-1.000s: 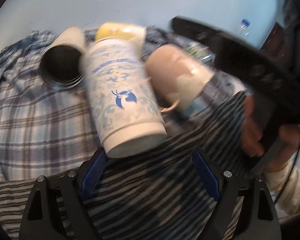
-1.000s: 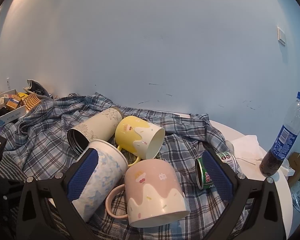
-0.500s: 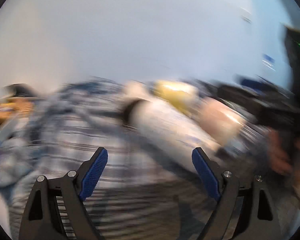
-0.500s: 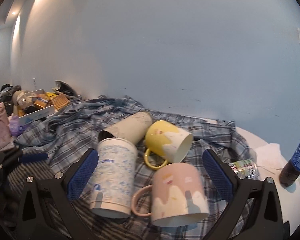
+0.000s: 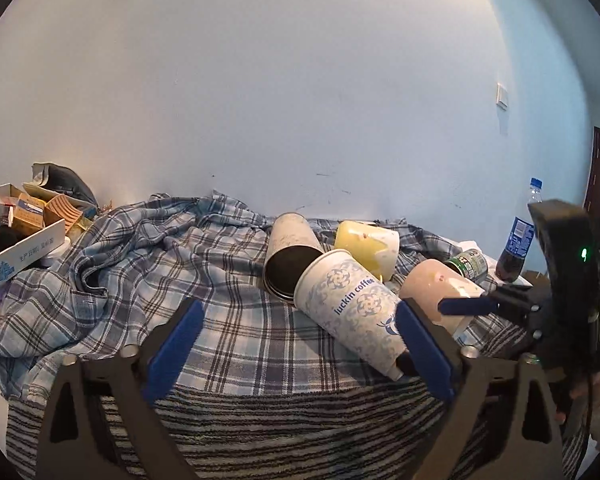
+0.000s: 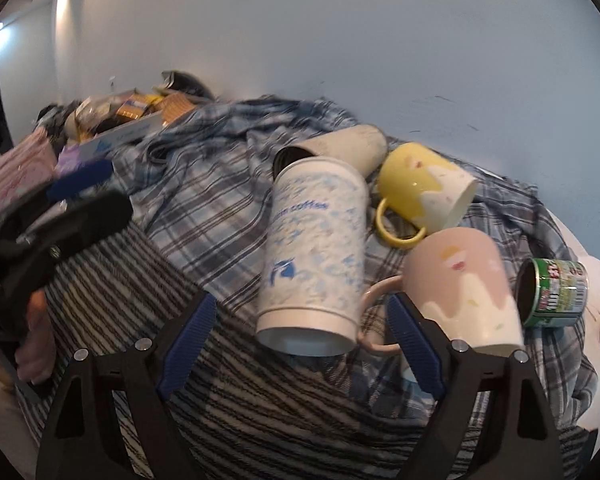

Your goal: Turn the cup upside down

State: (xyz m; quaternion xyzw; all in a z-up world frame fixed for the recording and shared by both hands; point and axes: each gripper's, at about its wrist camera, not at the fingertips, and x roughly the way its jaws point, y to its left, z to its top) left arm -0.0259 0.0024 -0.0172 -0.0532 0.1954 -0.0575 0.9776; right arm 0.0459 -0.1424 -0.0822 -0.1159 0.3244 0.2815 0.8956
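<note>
Four cups lay on their sides on the plaid cloth (image 6: 220, 184) when you reached this moment, so by my judgement the flip was not yet begun: nothing stood mouth-down. Your right tool (image 6: 300, 344) had its pads spread wide apart and empty, low in the frame, with the paper coffee cup (image 6: 316, 248) just above and between them, at centre. That cup's long axis ran nearly up the frame, tilted a little, its narrow base toward your tool and its wide mouth away, against the dark-mouthed tumbler (image 6: 336, 146). The pink mug (image 6: 464, 280) lay just right of it, handle toward the paper cup; the yellow mug (image 6: 424, 192) sat above that. Your left tool (image 5: 296, 354) was likewise open and held nothing. Which cup you meant I could not tell; the paper one looked best lined up. Left to do: close, lift, turn over, set down.
</note>
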